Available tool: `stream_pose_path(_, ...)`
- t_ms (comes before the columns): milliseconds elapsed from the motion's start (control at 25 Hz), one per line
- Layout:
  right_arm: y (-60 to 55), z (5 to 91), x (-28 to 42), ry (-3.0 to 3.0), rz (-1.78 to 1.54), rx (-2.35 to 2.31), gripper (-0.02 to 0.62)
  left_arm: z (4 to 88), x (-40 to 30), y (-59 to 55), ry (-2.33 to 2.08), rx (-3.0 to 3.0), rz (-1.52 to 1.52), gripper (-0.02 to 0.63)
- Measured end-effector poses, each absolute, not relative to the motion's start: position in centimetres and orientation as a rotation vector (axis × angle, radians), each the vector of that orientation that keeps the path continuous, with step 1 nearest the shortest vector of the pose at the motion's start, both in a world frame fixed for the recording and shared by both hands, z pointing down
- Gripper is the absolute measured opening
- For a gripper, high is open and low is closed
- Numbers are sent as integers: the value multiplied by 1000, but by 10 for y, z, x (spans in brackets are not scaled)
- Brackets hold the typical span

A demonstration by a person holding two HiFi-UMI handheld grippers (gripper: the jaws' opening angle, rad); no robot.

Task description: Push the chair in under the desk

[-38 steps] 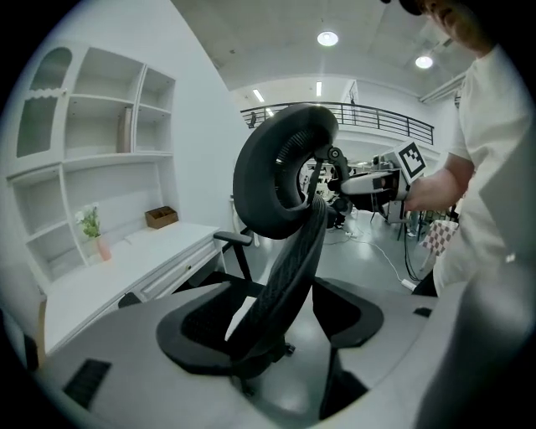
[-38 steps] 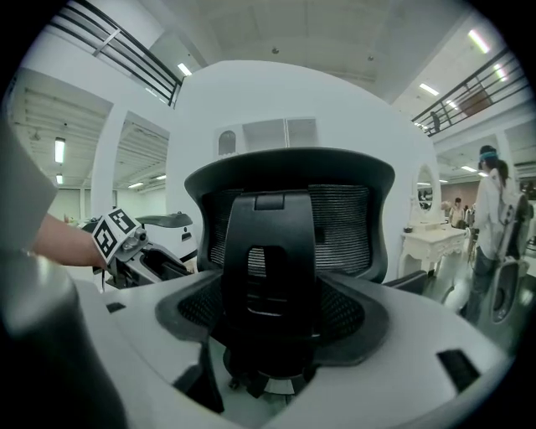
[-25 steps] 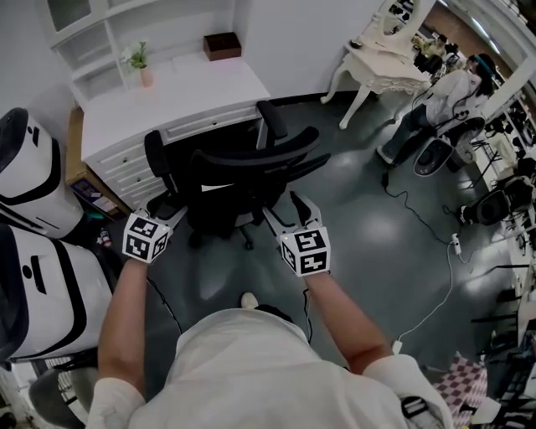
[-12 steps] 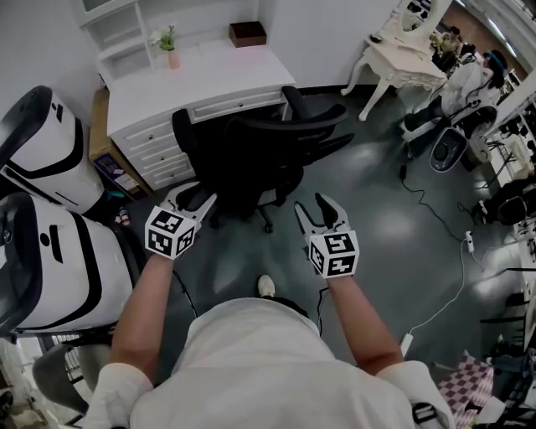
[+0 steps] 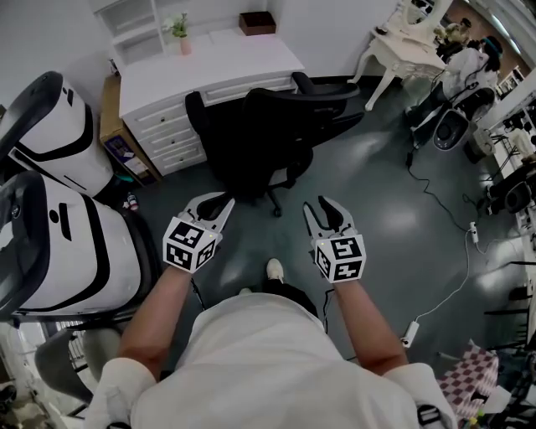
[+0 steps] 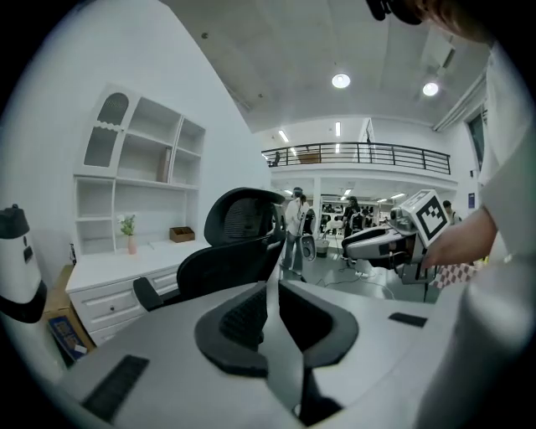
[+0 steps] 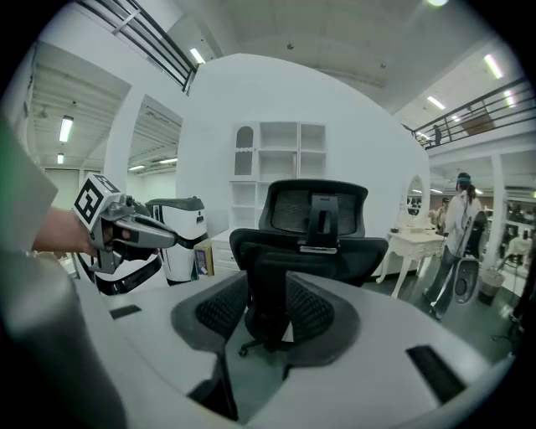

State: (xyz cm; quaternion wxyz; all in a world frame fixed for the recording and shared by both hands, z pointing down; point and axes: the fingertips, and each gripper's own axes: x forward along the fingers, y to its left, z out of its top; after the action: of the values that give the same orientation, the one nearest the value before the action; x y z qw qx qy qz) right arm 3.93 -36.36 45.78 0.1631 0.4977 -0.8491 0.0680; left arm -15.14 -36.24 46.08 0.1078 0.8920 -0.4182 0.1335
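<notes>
The black office chair [image 5: 268, 126] stands with its seat tucked under the white desk [image 5: 209, 71], its back towards me. Both grippers hang over the grey floor, well short of the chair and touching nothing. The jaws of my left gripper [image 5: 214, 205] are closing, and only a thin slit is left between them in the left gripper view [image 6: 272, 289]. My right gripper [image 5: 325, 209] is also closing but has a wider gap. In the right gripper view [image 7: 266, 314] the chair [image 7: 314, 222] shows beyond that gap, not inside it.
Two large white-and-black machines [image 5: 59, 243] crowd the left side. An ornate white table [image 5: 402, 50] and people stand at the far right. Cables [image 5: 440, 209] trail over the floor. A small plant [image 5: 180, 27] and a brown box [image 5: 255, 22] sit on the desk.
Both grippers have drawn back from the chair, which now stands farther from me against the desk. Both pairs of jaws have narrowed, the left more.
</notes>
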Motion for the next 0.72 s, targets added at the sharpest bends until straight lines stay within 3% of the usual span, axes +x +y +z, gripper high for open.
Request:
stream_pose_path(320,-314,460,37,-2422,210,1428,5,455,-136,-306,-1156,2636,379,-5)
stream_pose_path(720,-269,458,57,-2486,234,1314,3,442,-108,-252,-1157,2614,344,-3)
